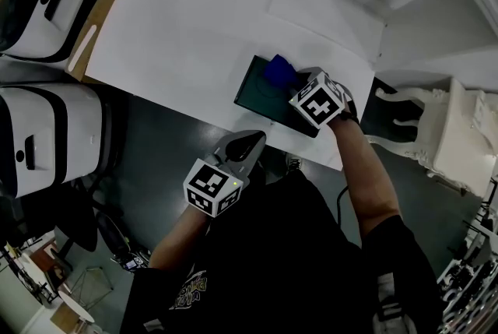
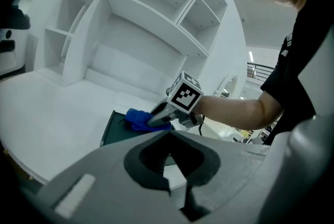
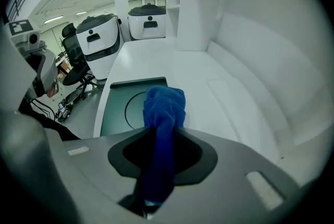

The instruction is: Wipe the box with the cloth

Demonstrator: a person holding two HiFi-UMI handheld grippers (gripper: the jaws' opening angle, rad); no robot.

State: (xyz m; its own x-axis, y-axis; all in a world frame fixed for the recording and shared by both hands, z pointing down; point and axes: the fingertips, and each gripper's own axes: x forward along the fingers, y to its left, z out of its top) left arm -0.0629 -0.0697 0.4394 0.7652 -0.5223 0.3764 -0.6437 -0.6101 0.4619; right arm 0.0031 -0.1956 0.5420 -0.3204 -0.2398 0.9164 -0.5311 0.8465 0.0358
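- Blue cloth [image 3: 164, 108] is clamped between the jaws of the right gripper [image 1: 292, 87], which are closed tight on it; the loose end bunches out in front of the jaws.
- The bunched end lies on the top of the box [image 1: 261, 91], a flat dark green one with a round mark on its lid, close to one of its edges.
- The box lies on the white surface [image 1: 179, 52], near the front edge, in front of the person.
- The left gripper [image 1: 247, 142] hangs off the surface, apart from the box, with its jaws together and nothing between them.
- I judge the wiping is under way: the cloth is in contact with the lid.
- No dirt or wet track shows, so I cannot tell how much of the lid is already wiped.
- Most of the lid lies bare beside the cloth, and the sides probably remain to do.
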